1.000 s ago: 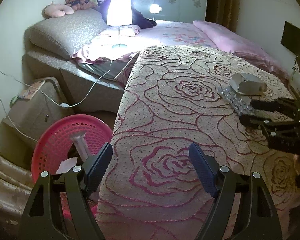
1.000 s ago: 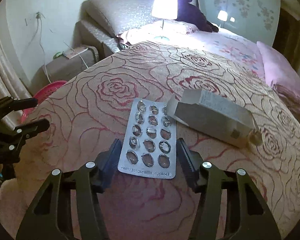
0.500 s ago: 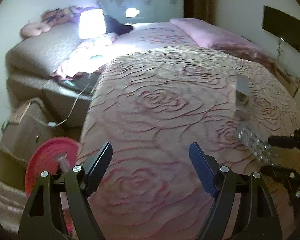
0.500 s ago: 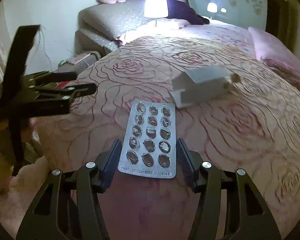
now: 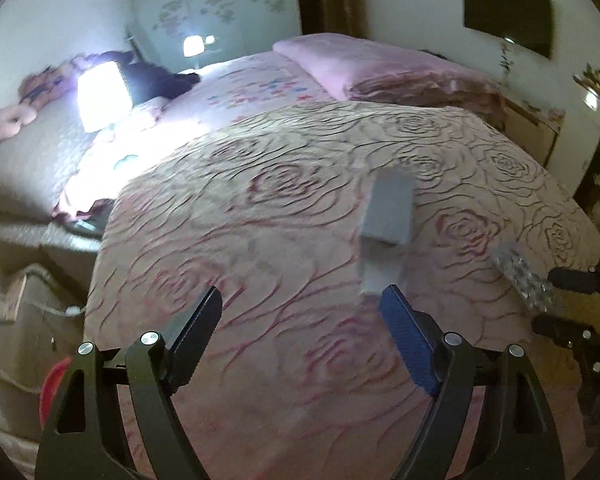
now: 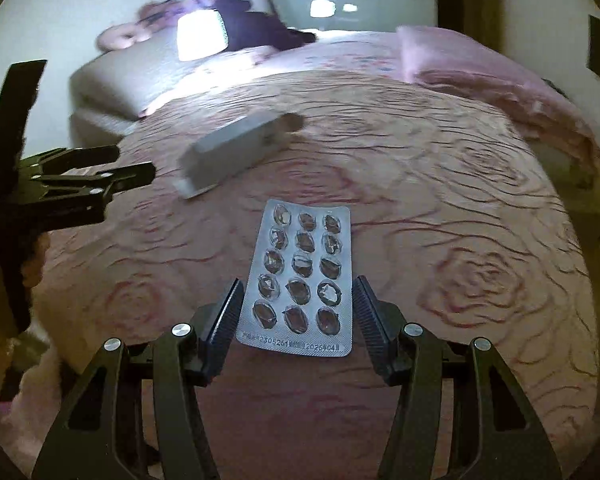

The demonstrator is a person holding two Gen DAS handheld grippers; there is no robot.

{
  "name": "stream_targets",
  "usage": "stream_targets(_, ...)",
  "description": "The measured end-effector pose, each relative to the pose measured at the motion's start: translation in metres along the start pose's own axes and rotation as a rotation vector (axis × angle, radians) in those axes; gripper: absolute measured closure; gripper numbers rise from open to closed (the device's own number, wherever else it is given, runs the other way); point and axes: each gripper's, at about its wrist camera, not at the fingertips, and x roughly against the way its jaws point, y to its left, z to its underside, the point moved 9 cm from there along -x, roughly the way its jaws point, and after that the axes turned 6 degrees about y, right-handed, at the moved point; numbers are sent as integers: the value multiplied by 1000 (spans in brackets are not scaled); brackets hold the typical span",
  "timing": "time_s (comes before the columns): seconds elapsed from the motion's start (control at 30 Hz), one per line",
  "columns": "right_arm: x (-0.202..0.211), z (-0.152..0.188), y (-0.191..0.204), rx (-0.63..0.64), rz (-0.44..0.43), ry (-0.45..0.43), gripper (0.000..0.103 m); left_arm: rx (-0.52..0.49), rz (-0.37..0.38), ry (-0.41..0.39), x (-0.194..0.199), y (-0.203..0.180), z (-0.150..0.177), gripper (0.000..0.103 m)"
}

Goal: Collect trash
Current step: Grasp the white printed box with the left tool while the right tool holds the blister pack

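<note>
An emptied silver blister pack [image 6: 302, 276] is clamped by its long edges in my right gripper [image 6: 298, 284], held above the rose-patterned bedspread [image 6: 460, 200]. In the left wrist view the pack [image 5: 524, 276] and the right gripper [image 5: 556, 300] show at the far right. A small white cardboard box [image 5: 390, 212] with an open flap lies on the bedspread, just ahead of my left gripper [image 5: 302, 296]. The left jaws are opening with nothing between them. From the right wrist, the box [image 6: 232, 152] lies just beyond the left gripper [image 6: 136, 164].
A red plastic basket [image 5: 50, 392] shows at the lower left, on the floor beside the bed, next to a nightstand [image 5: 24, 320] with a cable. A lit lamp [image 5: 102, 94] and pillows sit at the bed's head. A pink blanket [image 5: 380, 68] lies on the far side.
Both views swung away from the basket side, toward the right across the bed. The box has come close in front of the left gripper. The right gripper still carries the blister pack.
</note>
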Motion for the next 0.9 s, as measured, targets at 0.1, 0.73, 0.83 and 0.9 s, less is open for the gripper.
stream_targets(0.1, 0, 2, -12, -28, 12, -4, 48, -39, 22, -10, -4, -16, -12, 24)
stream_targets(0.73, 2, 2, -19, -53, -19, -22, 48, -89, 146, 47, -52, -59, -39, 35)
stream_targets(0.83, 2, 2, -19, -53, -19, -22, 48, -96, 148, 70, -57, -61, -36, 61)
stream_targets(0.9, 2, 2, -20, -53, -19, -22, 48, -91, 153, 64, -56, -60, -35, 64)
